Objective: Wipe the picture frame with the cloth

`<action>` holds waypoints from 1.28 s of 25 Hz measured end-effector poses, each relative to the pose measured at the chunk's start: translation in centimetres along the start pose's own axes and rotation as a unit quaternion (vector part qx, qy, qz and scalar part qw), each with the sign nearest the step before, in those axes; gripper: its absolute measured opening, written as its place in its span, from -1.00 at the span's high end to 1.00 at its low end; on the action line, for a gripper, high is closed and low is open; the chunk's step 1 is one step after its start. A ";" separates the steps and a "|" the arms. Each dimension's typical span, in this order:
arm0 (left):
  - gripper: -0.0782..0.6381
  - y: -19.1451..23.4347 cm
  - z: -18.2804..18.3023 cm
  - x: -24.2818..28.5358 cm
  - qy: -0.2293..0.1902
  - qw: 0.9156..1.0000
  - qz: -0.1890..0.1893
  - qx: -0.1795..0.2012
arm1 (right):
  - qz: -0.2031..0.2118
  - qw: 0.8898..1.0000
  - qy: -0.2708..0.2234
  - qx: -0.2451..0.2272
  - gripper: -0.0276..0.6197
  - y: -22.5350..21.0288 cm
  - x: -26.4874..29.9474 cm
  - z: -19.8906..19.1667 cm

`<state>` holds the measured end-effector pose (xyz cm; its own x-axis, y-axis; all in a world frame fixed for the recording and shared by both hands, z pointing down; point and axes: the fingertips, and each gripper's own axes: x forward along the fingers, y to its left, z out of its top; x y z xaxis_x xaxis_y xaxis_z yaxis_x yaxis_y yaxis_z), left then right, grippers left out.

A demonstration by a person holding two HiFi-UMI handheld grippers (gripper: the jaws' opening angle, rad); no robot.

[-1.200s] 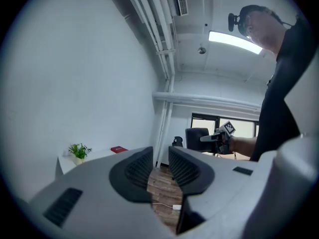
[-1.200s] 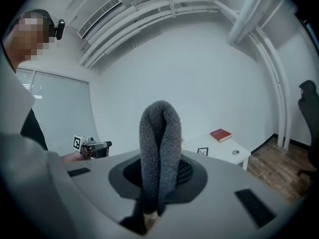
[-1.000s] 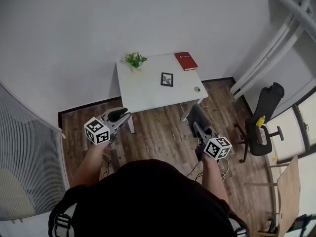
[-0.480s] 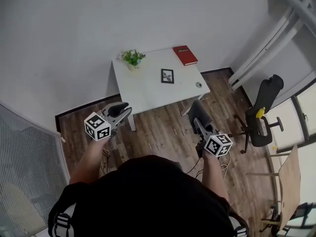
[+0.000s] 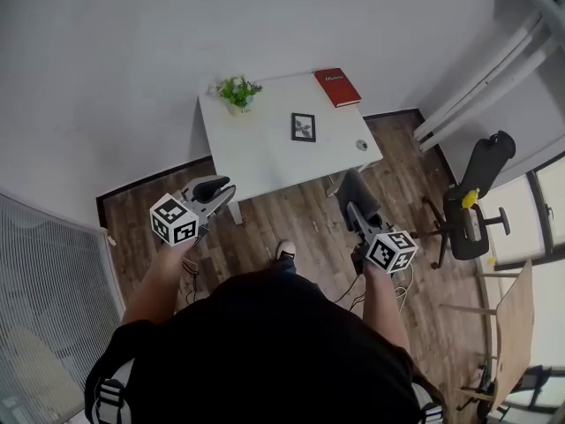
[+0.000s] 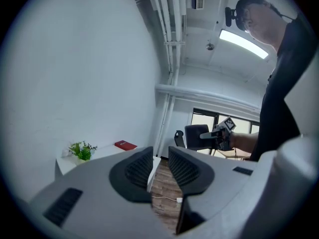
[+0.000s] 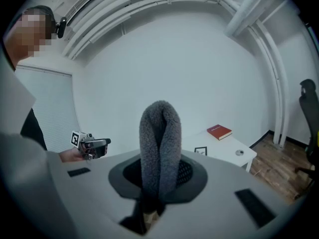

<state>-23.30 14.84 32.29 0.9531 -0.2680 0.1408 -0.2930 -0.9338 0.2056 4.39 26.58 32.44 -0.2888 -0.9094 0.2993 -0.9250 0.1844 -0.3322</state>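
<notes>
The small black picture frame [image 5: 303, 127] lies on the white table [image 5: 265, 162], well ahead of both grippers; it also shows in the right gripper view [image 7: 200, 151]. My right gripper [image 5: 355, 208] is shut on a folded grey fleece cloth [image 7: 159, 138], which sticks up between its jaws [image 5: 351, 193]. It hangs over the wood floor, just short of the table's near right corner. My left gripper [image 5: 216, 193] is held over the floor by the table's near left corner. Its jaws [image 6: 160, 156] stand a narrow gap apart with nothing between them.
A potted plant [image 5: 237, 93] stands at the table's far left, a red book [image 5: 338, 87] at its far right, and a small round object [image 5: 361, 146] near the right edge. A black office chair [image 5: 477, 197] is to the right. A shoe [image 5: 284, 251] shows on the floor.
The person has stepped toward the table: a shoe now shows and the table sits a little nearer. Both grippers keep their poses, and the cloth stays gripped.
</notes>
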 end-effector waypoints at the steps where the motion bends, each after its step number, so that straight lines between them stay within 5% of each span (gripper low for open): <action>1: 0.49 0.5 0.1 0.6 0.000 1.000 0.002 0.000 | 0.003 1.000 0.001 0.000 0.77 -0.5 0.6 0.2; 20: 0.49 8.5 1.8 10.8 0.007 1.000 0.024 -0.017 | 0.023 0.999 0.037 0.000 0.77 -10.3 11.3 5.5; 32: 0.49 9.5 3.0 13.5 0.002 0.998 0.051 -0.029 | 0.042 0.998 0.049 -0.001 0.77 -14.4 13.7 7.0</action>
<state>-13.04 1.64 33.23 0.9175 -0.3610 0.1671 -0.3933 -0.8861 0.2450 15.50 8.83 35.09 -0.3889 -0.8494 0.3568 -0.8967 0.2602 -0.3580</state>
